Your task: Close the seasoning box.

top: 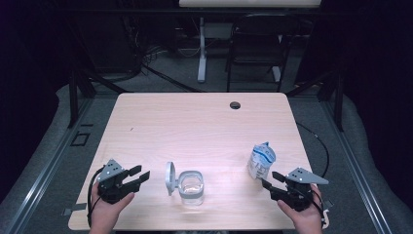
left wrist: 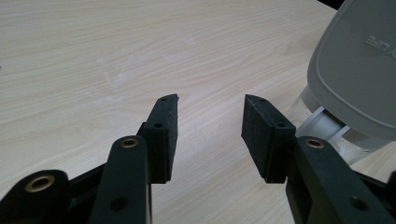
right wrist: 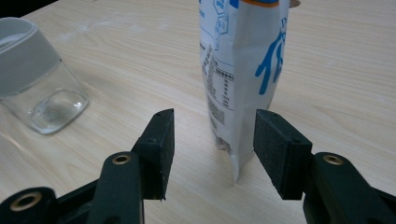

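**Both grippers wide, pouch ahead of the right**

The right gripper [right wrist: 212, 135] stands wide with nothing held; the white-and-blue pouch [right wrist: 240, 70] stands upright just beyond its pads (not touched). The left gripper [left wrist: 210, 123] also gapes, beside the glass jar [top: 191, 187], whose grey lid [top: 170, 176] is tipped up on the table [top: 195, 122].

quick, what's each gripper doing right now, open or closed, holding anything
Left gripper: jaws open, holding nothing, beside the container's grey lid.
Right gripper: jaws open, holding nothing, just short of the white and blue bag.
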`<state>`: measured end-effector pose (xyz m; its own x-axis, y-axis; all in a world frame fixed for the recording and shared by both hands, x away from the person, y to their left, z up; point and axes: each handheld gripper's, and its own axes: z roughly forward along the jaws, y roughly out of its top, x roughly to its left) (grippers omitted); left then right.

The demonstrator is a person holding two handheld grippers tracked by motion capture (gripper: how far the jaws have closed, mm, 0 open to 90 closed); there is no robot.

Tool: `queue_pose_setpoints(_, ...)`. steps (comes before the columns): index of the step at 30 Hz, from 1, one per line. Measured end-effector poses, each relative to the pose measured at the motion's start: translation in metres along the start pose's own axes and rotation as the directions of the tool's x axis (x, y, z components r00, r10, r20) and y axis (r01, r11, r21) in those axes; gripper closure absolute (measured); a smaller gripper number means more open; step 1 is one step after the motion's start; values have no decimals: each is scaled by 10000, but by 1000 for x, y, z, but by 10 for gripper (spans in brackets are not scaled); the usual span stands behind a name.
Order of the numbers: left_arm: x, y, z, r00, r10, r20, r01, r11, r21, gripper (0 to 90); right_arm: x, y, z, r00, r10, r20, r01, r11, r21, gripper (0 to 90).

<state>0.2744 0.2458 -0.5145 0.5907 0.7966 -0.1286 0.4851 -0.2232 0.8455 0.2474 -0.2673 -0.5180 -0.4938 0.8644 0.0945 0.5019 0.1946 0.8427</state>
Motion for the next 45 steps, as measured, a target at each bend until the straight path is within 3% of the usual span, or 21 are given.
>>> queue_pose_setpoints(3,1,-1,0,10000,3,-6,-3,10000,53,563,-1,-1,3,9993,61,368,-60,10000,-29,461)
queue_pose_setpoints(15,3,-3,-2,9999,-135,-95,135,9999,52,563,-3,-3,20,9975,182,677,-179,9998,-55,395)
queue_pose_setpoints(43,8,-10,-9,9991,-303,-310,306,9995,81,562,-2,-6,64,9890,477,1399,-467,9989,-107,366)
queue_pose_setpoints(45,9,-10,-10,9989,-313,-345,315,9995,68,562,-2,-7,66,9882,306,1501,-312,9995,20,365)
